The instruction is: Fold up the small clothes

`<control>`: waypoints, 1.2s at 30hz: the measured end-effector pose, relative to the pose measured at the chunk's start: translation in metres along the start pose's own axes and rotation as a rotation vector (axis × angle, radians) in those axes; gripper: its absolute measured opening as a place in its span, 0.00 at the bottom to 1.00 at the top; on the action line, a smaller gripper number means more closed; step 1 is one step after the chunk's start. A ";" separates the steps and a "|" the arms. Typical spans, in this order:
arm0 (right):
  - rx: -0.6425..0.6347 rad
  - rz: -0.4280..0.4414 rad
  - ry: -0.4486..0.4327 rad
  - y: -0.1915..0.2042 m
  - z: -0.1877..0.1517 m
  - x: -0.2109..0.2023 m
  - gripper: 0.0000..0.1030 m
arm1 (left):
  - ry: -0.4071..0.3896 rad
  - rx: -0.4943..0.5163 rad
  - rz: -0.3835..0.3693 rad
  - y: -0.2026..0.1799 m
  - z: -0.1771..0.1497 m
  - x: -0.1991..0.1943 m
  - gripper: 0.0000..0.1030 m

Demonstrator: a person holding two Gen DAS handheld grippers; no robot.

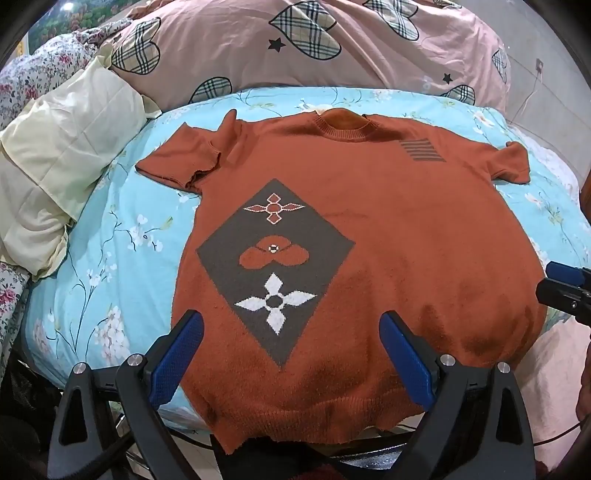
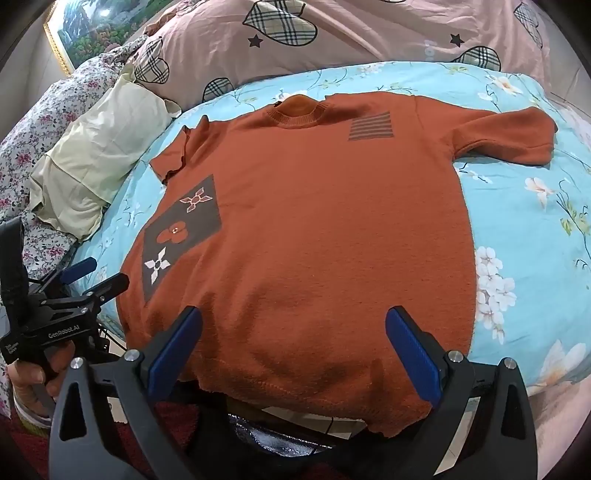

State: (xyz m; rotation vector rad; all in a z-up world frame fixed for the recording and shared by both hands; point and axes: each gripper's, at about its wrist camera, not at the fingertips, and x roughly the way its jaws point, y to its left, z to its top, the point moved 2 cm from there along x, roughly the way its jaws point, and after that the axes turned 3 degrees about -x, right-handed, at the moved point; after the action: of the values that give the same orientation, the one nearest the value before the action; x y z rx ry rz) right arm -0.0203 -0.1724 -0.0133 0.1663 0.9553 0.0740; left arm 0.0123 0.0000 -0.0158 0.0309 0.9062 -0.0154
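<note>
Both grippers — left gripper [image 1: 291, 354], right gripper [image 2: 293, 350] — gape empty over the soft, limp knit sweater [image 1: 388, 236], best pinched at its near hem.

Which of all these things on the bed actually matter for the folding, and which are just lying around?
Part of the job:
- orange sweater, spread flat, face up
- left gripper, jaws open over the hem
- right gripper, jaws open over the hem

Just lying about:
- blue floral sheet underneath
- pale yellow pillow
- pink quilt with plaid hearts
- framed landscape picture
</note>
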 end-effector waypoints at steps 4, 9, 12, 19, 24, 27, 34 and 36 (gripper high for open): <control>0.001 -0.004 -0.001 0.000 -0.001 -0.006 0.97 | 0.000 -0.003 -0.002 0.000 0.000 0.000 0.94; -0.002 -0.002 0.000 -0.002 0.001 -0.005 0.97 | 0.000 -0.002 -0.002 0.000 0.000 0.000 0.94; 0.001 0.002 0.005 -0.002 0.001 -0.006 0.97 | -0.001 -0.002 -0.001 -0.001 -0.001 0.000 0.94; 0.006 0.006 0.006 0.003 -0.001 -0.006 0.97 | 0.000 -0.002 -0.001 0.000 -0.001 0.001 0.94; 0.007 0.005 0.005 0.003 -0.001 -0.006 0.97 | 0.000 -0.001 -0.001 -0.001 -0.002 0.001 0.94; 0.012 0.010 0.004 0.005 -0.001 -0.007 0.97 | 0.000 0.001 0.000 0.000 -0.001 0.004 0.94; 0.012 -0.004 -0.004 0.001 0.001 -0.003 0.97 | 0.013 0.006 -0.004 -0.005 -0.002 0.008 0.94; 0.017 -0.002 -0.017 -0.004 0.002 -0.001 0.97 | 0.030 0.003 -0.019 -0.004 -0.001 0.011 0.94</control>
State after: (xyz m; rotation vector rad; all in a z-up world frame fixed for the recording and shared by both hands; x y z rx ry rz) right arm -0.0188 -0.1770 -0.0123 0.1816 0.9398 0.0623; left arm 0.0186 -0.0038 -0.0249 0.0256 0.9361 -0.0337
